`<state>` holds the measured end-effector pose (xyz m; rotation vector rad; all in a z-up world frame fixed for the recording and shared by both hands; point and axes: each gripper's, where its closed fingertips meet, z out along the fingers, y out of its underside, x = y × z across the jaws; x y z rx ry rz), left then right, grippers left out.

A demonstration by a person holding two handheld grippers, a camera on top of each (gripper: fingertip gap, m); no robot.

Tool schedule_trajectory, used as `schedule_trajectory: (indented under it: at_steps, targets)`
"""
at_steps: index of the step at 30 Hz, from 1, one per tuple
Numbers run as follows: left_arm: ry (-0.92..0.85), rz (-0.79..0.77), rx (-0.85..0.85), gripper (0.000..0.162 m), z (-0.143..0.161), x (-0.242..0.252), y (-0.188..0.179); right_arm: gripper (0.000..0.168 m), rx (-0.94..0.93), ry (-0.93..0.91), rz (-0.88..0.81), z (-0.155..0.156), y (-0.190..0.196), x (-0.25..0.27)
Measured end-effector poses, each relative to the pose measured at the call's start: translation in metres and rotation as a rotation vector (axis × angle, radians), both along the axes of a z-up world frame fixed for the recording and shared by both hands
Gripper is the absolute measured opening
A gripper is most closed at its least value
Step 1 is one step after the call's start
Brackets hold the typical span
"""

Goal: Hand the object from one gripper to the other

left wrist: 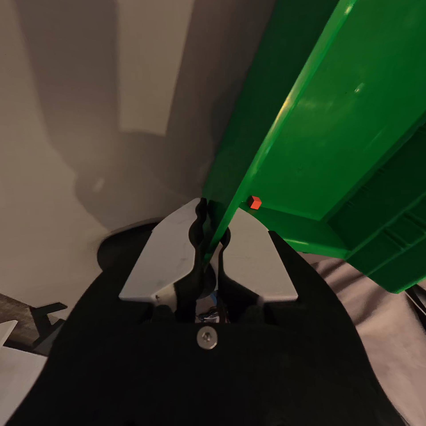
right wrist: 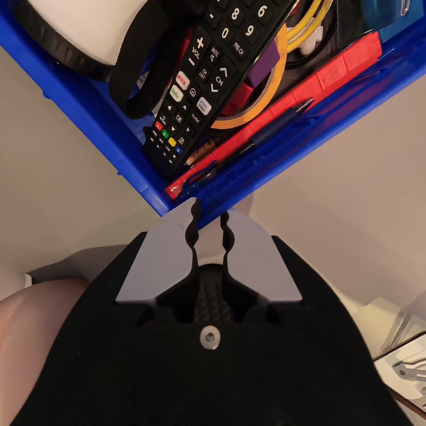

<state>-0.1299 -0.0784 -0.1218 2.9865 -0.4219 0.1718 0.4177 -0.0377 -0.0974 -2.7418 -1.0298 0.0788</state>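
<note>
In the left wrist view my left gripper (left wrist: pixel 213 221) is shut on the thin side wall of a green bin (left wrist: pixel 334 138), which looks tilted. A small red cube (left wrist: pixel 254 202) lies inside the bin at its near corner. In the right wrist view my right gripper (right wrist: pixel 210 208) holds the near corner wall of a blue bin (right wrist: pixel 76 92) between its fingers, one inside and one outside, with a narrow gap between the jaws. The blue bin holds a black remote (right wrist: pixel 207 80), a long red block (right wrist: pixel 299 101), a dark pen (right wrist: pixel 272 131) and an orange tape ring (right wrist: pixel 276 87).
A beige surface (right wrist: pixel 334 207) lies under the blue bin. A black strap (right wrist: pixel 143 69) and yellow cable (right wrist: pixel 306 30) lie in it. Grey cloth (left wrist: pixel 380 334) lies under the green bin. A person's arm (right wrist: pixel 34 334) is at lower left; clear plastic (right wrist: pixel 403 334) at lower right. My right fingertips sit around 55 cm from my left ones.
</note>
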Motion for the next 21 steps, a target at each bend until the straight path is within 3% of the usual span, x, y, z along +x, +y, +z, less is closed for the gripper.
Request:
schedule_trajectory:
  at_steps: [8,21]
  targets:
    - [-0.046,0.069,0.008,0.009,0.000,-0.014,0.005,0.018,-0.003,0.000,0.046,0.000,0.002,-0.012]
    - [-0.074,0.426,0.089,0.010,0.000,-0.092,0.006,0.017,-0.002,0.011,0.031,0.000,0.002,-0.011]
